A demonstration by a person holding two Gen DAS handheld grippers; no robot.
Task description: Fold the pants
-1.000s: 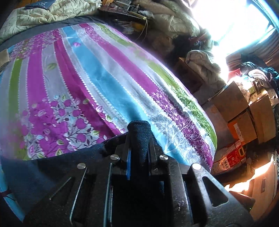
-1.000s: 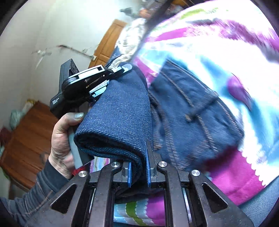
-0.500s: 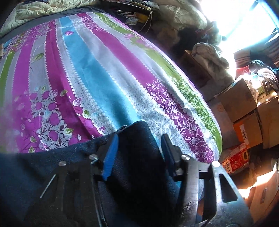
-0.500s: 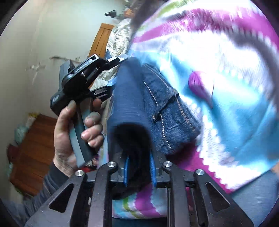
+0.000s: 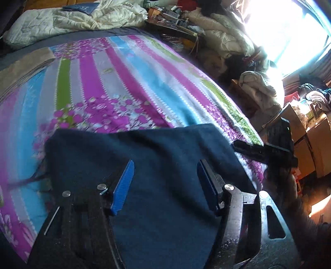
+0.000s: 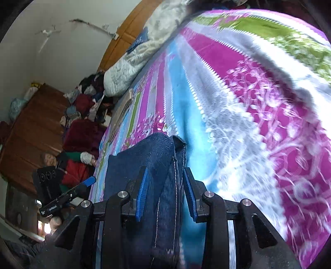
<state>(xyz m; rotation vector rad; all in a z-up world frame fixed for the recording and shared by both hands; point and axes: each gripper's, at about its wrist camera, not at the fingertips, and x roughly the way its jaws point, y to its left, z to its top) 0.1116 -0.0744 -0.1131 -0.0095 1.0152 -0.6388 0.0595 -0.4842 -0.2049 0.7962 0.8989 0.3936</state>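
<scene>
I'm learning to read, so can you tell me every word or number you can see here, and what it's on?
No text here can be read for sure.
White print on the side of the left gripper: too small and blurred to read.
Pale marks on the blue item lying on the cream quilt: too blurred to read.
Cardboard boxes: any labels are too blurred to read.

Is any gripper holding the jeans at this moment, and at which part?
Neither holds them. Left gripper and right gripper are open, with the jeans lying loose between the jaws.
</scene>
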